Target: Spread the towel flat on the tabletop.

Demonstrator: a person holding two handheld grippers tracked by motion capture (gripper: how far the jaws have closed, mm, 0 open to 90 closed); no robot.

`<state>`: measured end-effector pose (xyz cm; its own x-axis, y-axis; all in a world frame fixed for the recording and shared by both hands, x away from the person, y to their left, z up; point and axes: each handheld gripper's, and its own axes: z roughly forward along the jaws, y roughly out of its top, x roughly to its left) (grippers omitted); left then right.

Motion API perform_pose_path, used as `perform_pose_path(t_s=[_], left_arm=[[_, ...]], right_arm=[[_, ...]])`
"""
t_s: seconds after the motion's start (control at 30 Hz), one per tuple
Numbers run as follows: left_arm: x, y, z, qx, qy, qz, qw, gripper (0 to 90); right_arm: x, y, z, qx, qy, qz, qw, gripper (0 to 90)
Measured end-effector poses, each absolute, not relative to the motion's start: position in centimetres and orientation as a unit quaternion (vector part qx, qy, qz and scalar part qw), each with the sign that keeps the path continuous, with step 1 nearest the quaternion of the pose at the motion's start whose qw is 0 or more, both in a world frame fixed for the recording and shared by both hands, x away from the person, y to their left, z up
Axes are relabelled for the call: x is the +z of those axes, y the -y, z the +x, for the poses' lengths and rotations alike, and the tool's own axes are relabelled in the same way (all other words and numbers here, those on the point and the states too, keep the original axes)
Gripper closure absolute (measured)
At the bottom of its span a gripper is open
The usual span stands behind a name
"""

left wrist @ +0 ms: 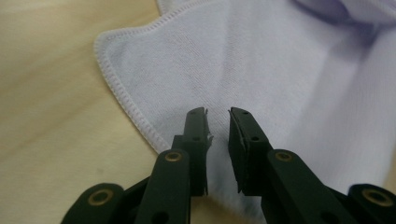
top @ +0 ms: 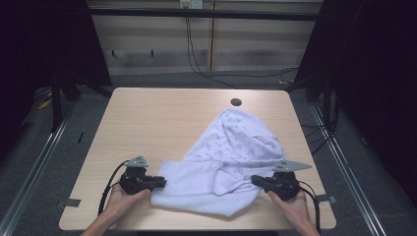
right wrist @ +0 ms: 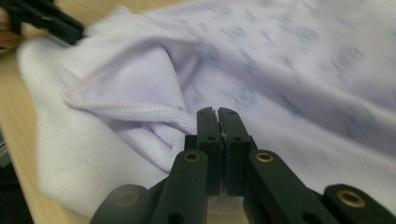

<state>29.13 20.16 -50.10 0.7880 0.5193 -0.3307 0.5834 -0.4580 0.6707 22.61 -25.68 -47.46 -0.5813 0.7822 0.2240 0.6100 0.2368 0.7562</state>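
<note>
hands low at table edge; left gripper (left wrist: pixel 217 114) jaws slightly apart over cloth (top: pixel 221 162); right gripper (right wrist: pixel 217 112) jaws closed, seemingly pinching fold.

Both tools are showing black jaws with brass rivets; the left tool (top: pixel 158 183) and right tool (top: pixel 255 180) are carrying grey plates at 12 o'clock and trailing black cables.

Both forearms come in from the near edge, one hand around each gripper. The left gripper (top: pixel 160 183) points toward the right, its fingers (left wrist: pixel 198 135) parted by a narrow gap. The right gripper (top: pixel 255 180) points toward the left, level with the other, its fingers (right wrist: pixel 208 135) pressed flat together.
</note>
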Motion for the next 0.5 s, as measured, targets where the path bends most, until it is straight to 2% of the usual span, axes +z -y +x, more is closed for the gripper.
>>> perform_pose_path(t_s=[0.07, 0.2, 0.33, 0.4, 0.5], left_arm=[[-50.0, -19.7, 28.1, -0.053, -0.308, 0.860, 0.403, 77.2], [-49.4, -19.4, 27.2, -0.066, -0.284, 0.860, 0.419, 72.0], [-49.0, -20.4, 28.3, -0.058, -0.308, 0.838, 0.446, 71.8], [-48.8, -21.4, 29.3, -0.040, -0.327, 0.827, 0.456, 71.5], [-48.7, -22.7, 31.6, -0.025, -0.360, 0.800, 0.479, 70.1]], right_arm=[[-48.0, 27.1, 22.2, 0.412, -0.777, 0.465, 0.104, 87.1], [-47.9, 28.2, 21.3, 0.411, -0.774, 0.469, 0.110, 72.7], [-46.9, 28.1, 21.1, 0.452, -0.761, 0.454, 0.104, 69.7], [-46.5, 27.1, 21.2, 0.466, -0.767, 0.430, 0.100, 68.4], [-46.1, 24.0, 21.1, 0.477, -0.790, 0.380, 0.069, 64.3]])
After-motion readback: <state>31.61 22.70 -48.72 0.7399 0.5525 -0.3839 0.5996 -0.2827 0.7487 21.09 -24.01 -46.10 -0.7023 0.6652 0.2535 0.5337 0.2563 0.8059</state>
